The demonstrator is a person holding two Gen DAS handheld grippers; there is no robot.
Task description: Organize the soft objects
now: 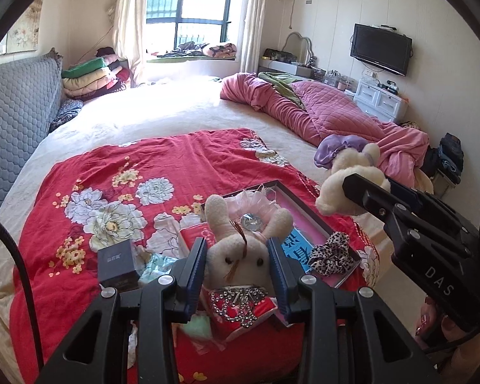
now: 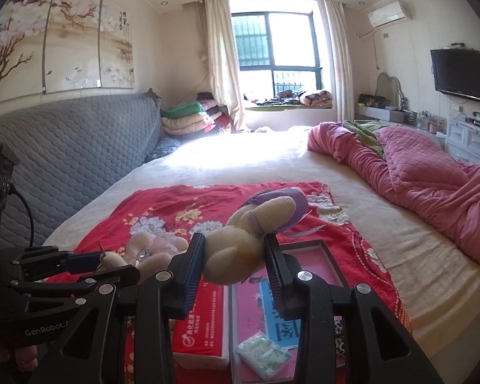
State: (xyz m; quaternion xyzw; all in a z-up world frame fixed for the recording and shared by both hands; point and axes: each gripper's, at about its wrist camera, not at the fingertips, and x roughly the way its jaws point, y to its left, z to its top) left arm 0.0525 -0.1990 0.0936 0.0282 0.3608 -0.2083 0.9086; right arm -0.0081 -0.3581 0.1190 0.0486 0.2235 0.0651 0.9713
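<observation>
My left gripper [image 1: 236, 267] is shut on the head of a white bunny plush [image 1: 240, 252] in a pink dress, held above the red floral cloth [image 1: 112, 172]. My right gripper [image 2: 235, 257] is shut on a cream plush [image 2: 240, 240] with a purple dress, also lifted off the bed. In the left wrist view, the right gripper [image 1: 352, 188] and its cream plush [image 1: 345, 163] are at the right. In the right wrist view, the left gripper [image 2: 112, 264] and the pink-dressed bunny [image 2: 153, 246] are at the lower left.
On the red cloth lie a shallow dark-framed pink box [image 2: 320, 256], a red tissue pack [image 2: 201, 320], a leopard scrunchie [image 1: 331, 252], a small dark box [image 1: 116, 262] and a pale green packet [image 2: 262, 355]. A crumpled pink quilt [image 2: 432, 185] lies at the right, a grey headboard [image 2: 64, 147] at the left.
</observation>
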